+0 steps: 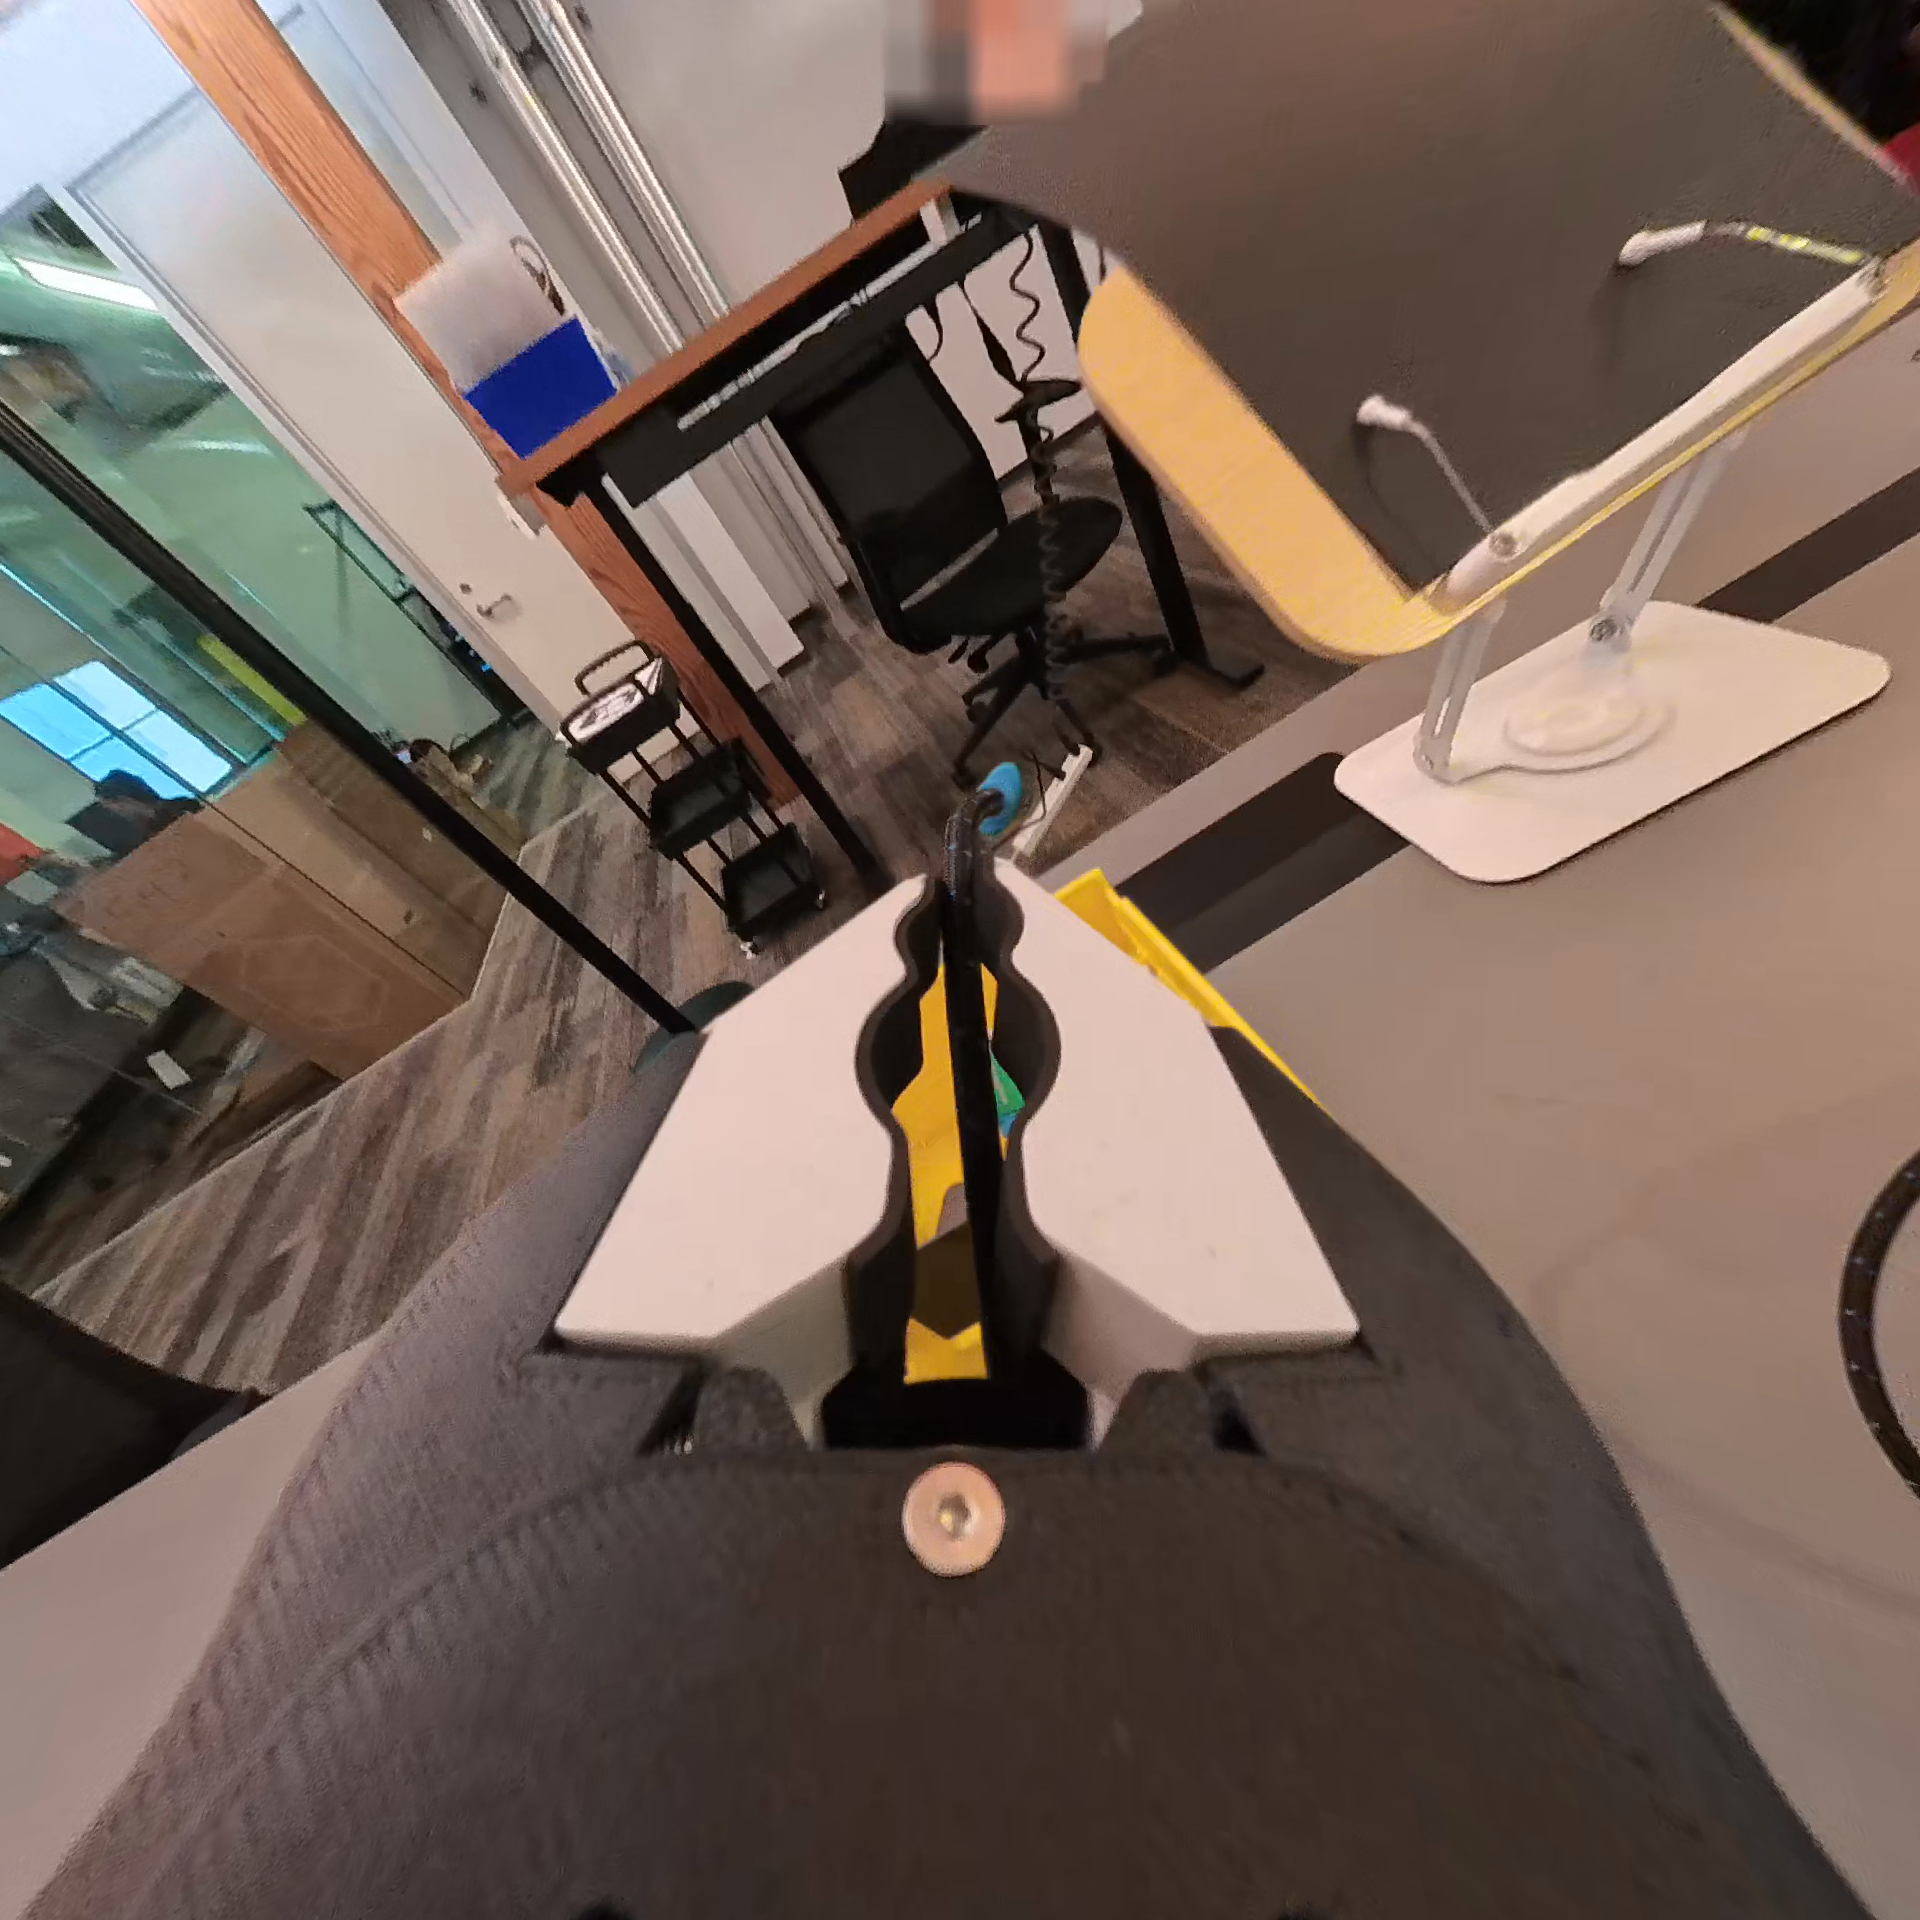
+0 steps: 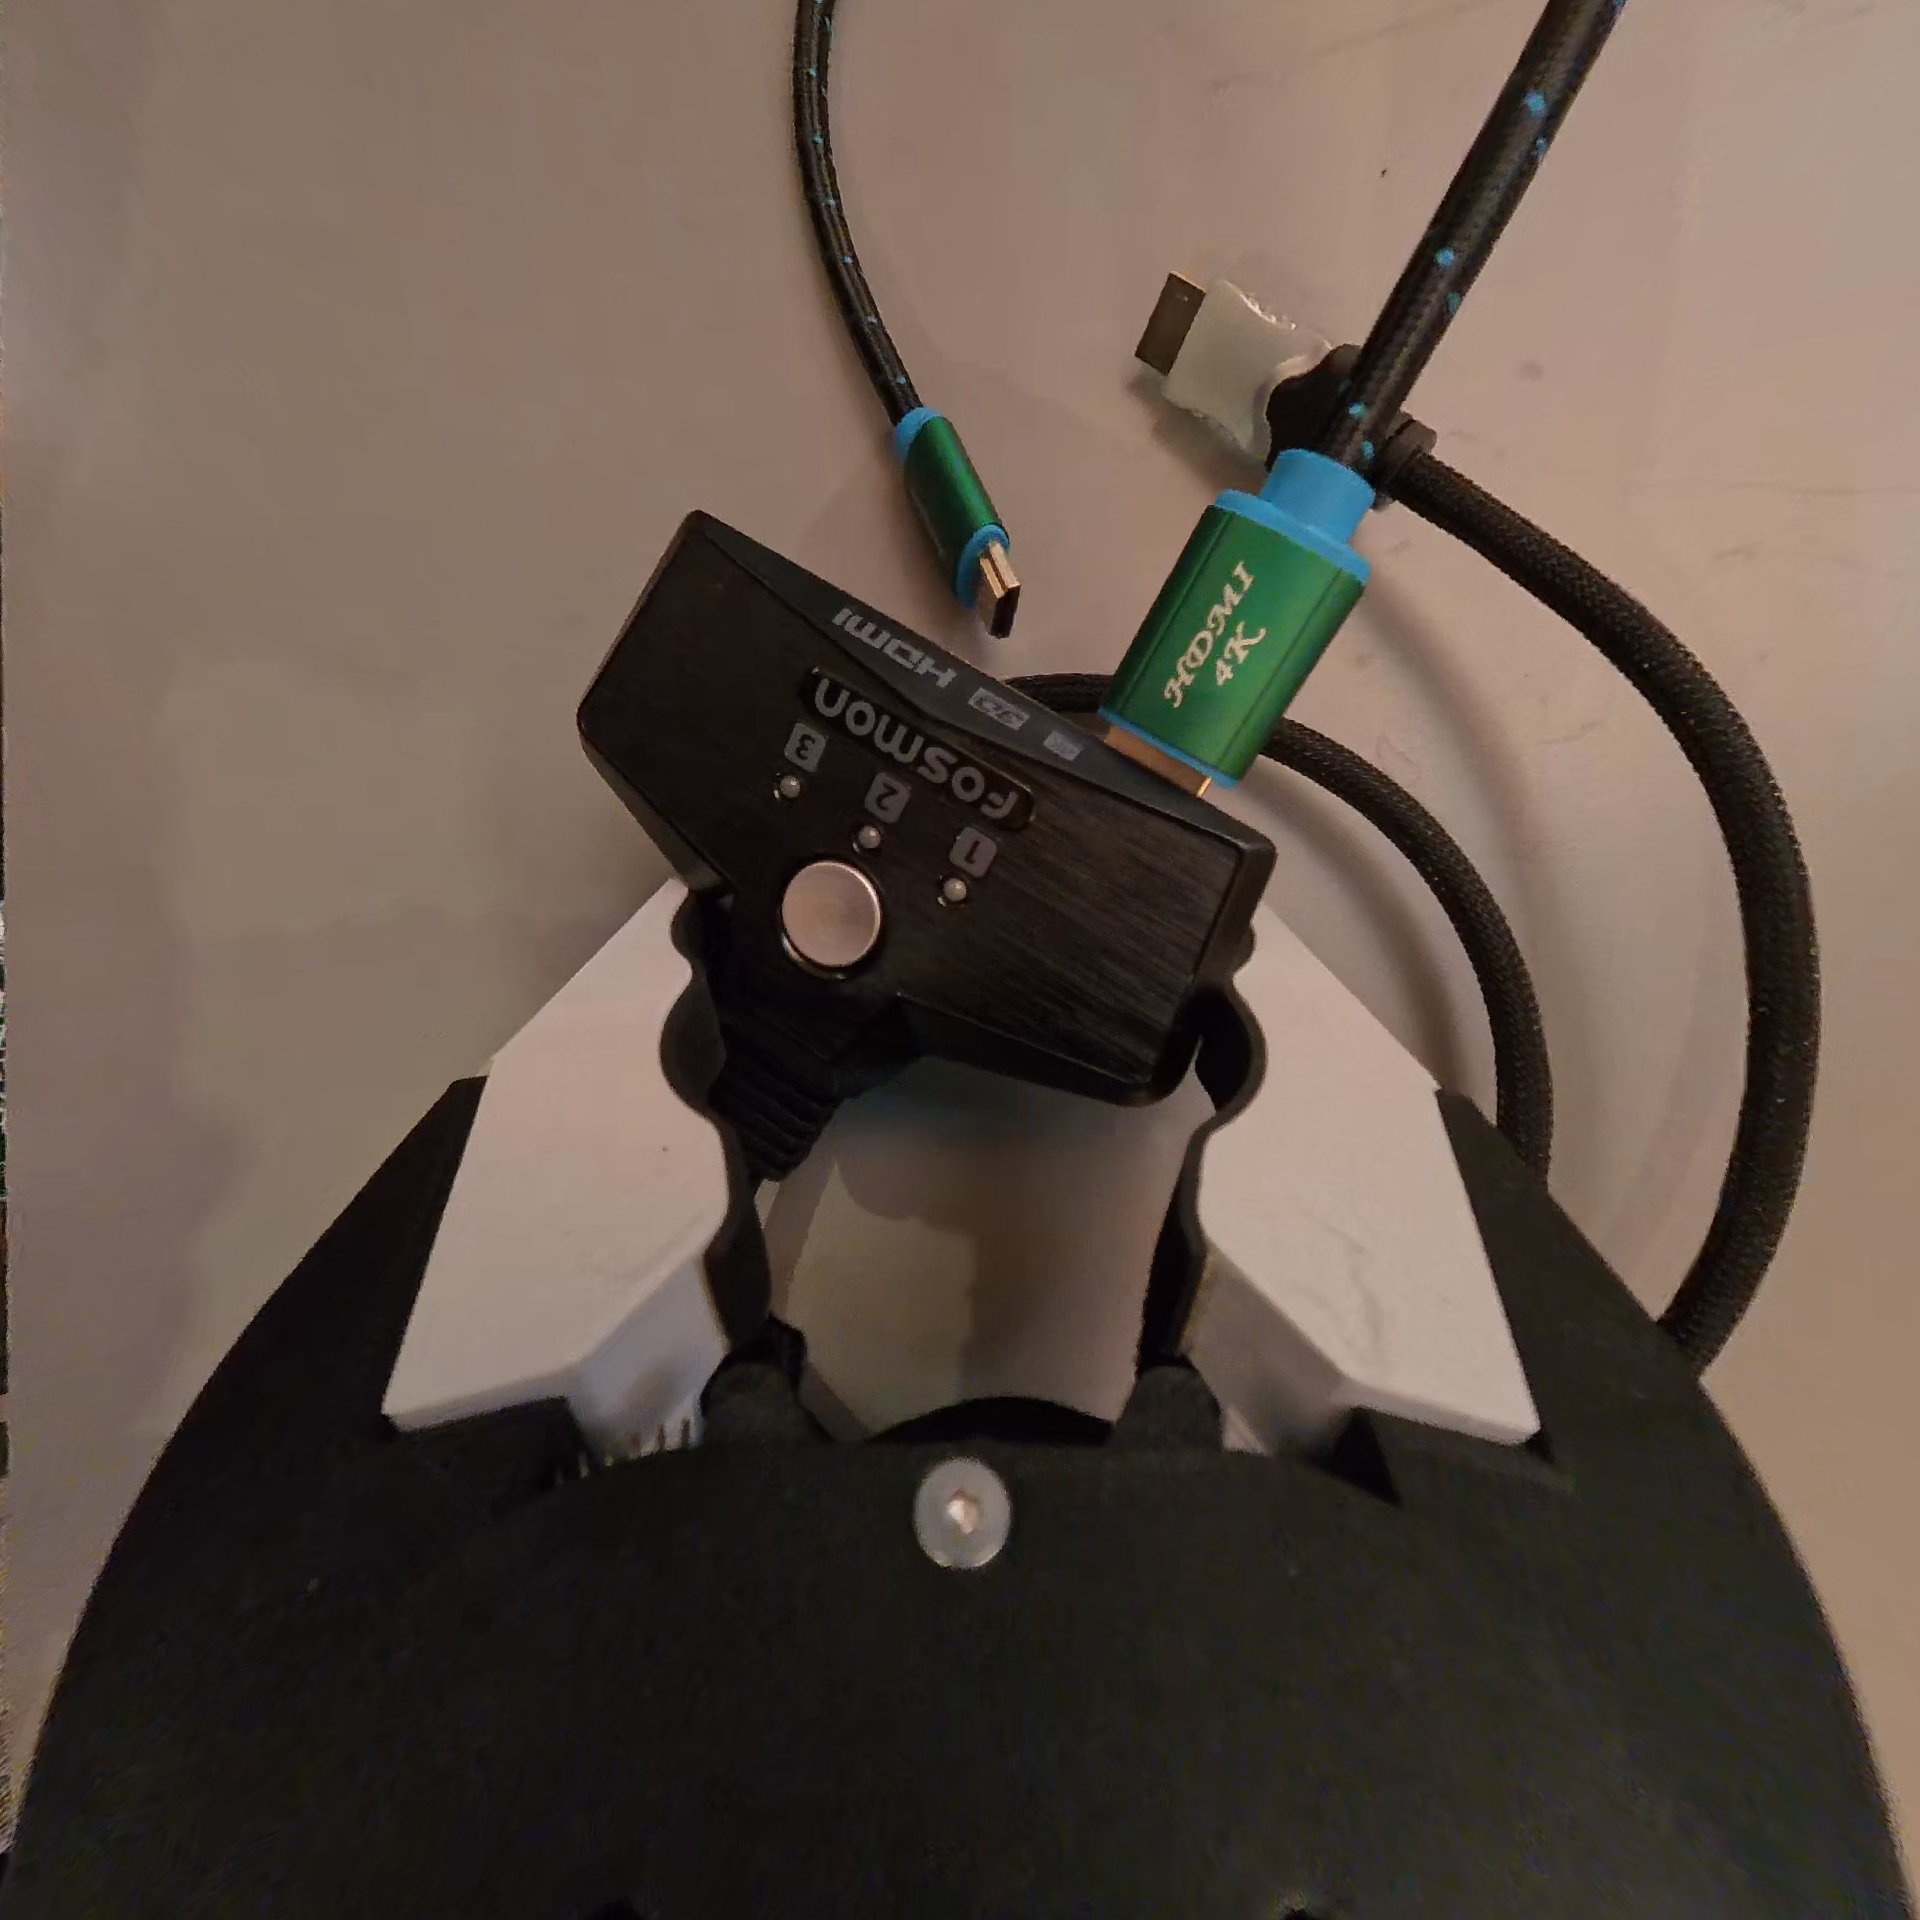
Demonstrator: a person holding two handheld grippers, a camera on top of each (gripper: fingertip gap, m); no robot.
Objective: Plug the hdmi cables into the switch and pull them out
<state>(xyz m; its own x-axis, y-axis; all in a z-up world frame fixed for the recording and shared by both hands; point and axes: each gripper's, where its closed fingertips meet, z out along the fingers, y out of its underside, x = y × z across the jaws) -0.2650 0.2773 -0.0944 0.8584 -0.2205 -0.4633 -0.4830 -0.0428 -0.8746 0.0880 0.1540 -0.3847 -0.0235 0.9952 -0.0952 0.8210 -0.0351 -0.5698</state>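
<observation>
In the right wrist view my right gripper (image 2: 966,935) is shut on the black HDMI switch (image 2: 935,748) and holds it by its near end, tilted. A large green HDMI plug (image 2: 1236,644) on a black braided cable (image 2: 1455,239) meets the switch's far edge at its right end. Some of its gold tip still shows, and I cannot tell how deep it sits. A small green plug (image 2: 951,488) and a grey plug (image 2: 1216,353) lie loose on the table beyond. In the left wrist view my left gripper (image 1: 961,894) is shut on a black braided cable (image 1: 971,1091) that runs between its fingers.
The switch's thick black cable (image 2: 1704,831) loops on the table at the right. In the left wrist view a yellow object (image 1: 1132,935) lies under the gripper and a white stand base (image 1: 1662,727) sits at the back right. The grey table's edge (image 1: 1195,821) is just ahead. Spacing between my two grippers at the tips: around 45 centimetres. Measured from the fingertips, the grey plug (image 2: 1216,353) is 9 centimetres or so from the right gripper and 40 centimetres from the left.
</observation>
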